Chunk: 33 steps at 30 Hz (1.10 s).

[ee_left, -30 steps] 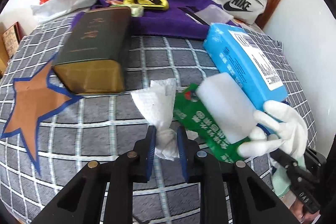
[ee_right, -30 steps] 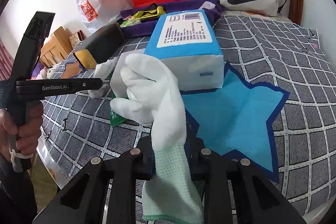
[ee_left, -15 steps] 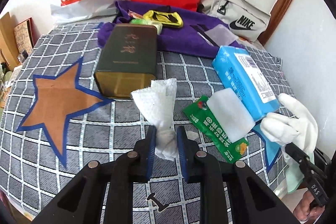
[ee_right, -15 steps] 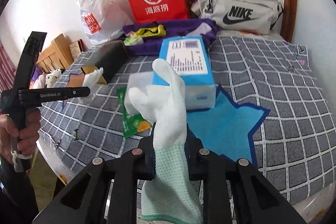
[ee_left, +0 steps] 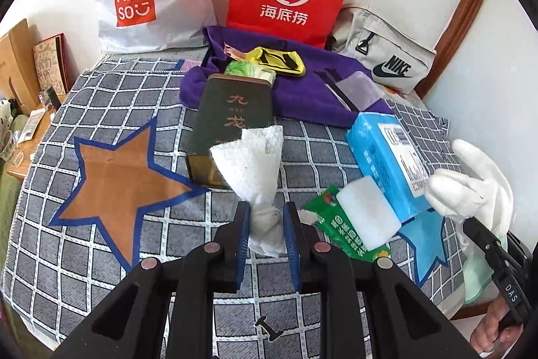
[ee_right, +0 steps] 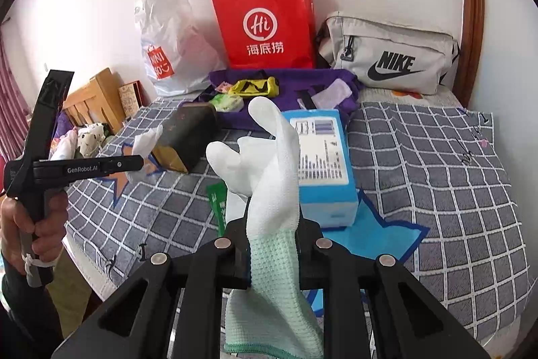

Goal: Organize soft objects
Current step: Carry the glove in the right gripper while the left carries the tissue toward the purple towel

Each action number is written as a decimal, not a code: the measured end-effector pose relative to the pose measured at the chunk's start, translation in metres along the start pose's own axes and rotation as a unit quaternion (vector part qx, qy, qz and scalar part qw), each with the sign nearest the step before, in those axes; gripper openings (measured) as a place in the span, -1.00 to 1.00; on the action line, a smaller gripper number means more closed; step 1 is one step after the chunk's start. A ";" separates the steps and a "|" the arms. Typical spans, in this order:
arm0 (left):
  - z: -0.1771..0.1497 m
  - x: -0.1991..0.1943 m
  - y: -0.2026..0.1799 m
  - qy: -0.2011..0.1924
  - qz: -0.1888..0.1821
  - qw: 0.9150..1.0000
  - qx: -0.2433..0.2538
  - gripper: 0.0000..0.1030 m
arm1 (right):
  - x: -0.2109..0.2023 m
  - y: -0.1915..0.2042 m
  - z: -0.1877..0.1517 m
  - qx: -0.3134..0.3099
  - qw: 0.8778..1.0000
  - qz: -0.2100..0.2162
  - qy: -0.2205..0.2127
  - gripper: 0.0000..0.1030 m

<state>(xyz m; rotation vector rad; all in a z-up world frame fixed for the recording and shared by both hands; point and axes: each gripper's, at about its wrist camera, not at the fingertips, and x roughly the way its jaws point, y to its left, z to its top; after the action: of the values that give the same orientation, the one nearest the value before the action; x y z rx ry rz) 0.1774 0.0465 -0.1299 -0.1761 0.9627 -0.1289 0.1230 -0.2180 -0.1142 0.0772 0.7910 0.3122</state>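
Both fisheye views are angled down along gripper fingers over the checked bedspread (ee_left: 101, 258) toward the far wall; the left wrist view is set leftward, and the red bag (ee_right: 265, 22) and blue pack (ee_left: 386, 164) are shared.

White glove (ee_right: 269, 157), pale green cuff; grey checked cloth (ee_left: 84, 110); orange (ee_left: 114, 177) and blue (ee_right: 376, 234) stars.

black left gripper (ee_left: 266, 234), blue pads inside jaws, silver pivot screws behind (four), right gripper (ee_right: 273, 236) same, "GenRobot.AI" lettering
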 end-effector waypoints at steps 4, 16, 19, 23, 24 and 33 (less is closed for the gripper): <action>0.006 0.003 0.001 0.002 -0.002 1.000 0.000 -0.62 | 0.007 -0.001 0.014 0.008 1.000 -0.002 0.001 -0.68; 0.036 0.012 -0.005 -0.003 -0.003 1.000 0.002 -0.62 | 0.028 -0.009 0.055 0.019 1.000 -0.008 -0.005 -0.68; 0.047 0.016 -0.008 -0.004 -0.001 1.000 0.004 -0.62 | 0.034 -0.012 0.066 0.017 1.000 -0.010 -0.006 -0.68; 0.060 0.021 -0.010 -0.003 0.000 1.000 0.003 -0.62 | 0.045 -0.018 0.081 0.028 1.000 -0.014 -0.007 -0.68; 0.064 0.023 -0.011 -0.002 0.001 1.000 0.003 -0.62 | 0.047 -0.019 0.084 0.029 0.999 -0.012 -0.006 -0.68; 0.095 0.039 -0.019 0.000 0.008 1.000 0.005 -0.62 | 0.073 -0.030 0.119 0.022 0.999 -0.028 -0.006 -0.68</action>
<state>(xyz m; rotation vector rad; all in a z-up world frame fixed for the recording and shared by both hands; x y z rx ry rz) 0.2776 0.0288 -0.1042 -0.1591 0.9633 -0.1187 0.2629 -0.2183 -0.0866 0.0990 0.7860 0.2415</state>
